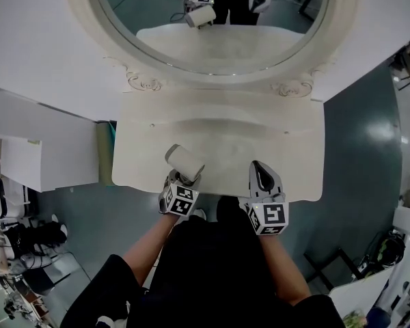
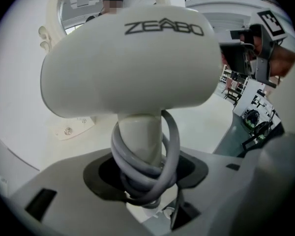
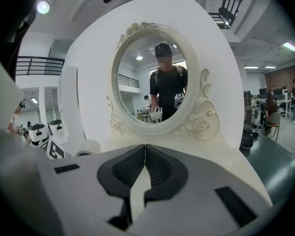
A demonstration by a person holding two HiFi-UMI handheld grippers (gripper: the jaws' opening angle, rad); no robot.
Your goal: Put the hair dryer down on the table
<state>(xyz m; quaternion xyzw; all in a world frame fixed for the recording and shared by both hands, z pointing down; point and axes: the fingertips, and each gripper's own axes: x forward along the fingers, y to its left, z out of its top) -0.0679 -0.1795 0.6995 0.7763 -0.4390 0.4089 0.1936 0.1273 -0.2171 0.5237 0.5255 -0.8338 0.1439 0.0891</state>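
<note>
Clamping the dryer (image 1: 185,161) by its handle, my left gripper's (image 1: 180,183) jaws hold it over the surface's (image 1: 225,132) front edge, seemingly not yet set down, while my right gripper's (image 1: 263,176) jaws are closed, empty.

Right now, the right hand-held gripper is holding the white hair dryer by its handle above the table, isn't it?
No, the left hand-held gripper holds the white hair dryer by its handle above the table. The left gripper view shows its jaws clamped on the handle, with the grey cord wound round it. The right hand-held gripper is shut and empty.
</note>
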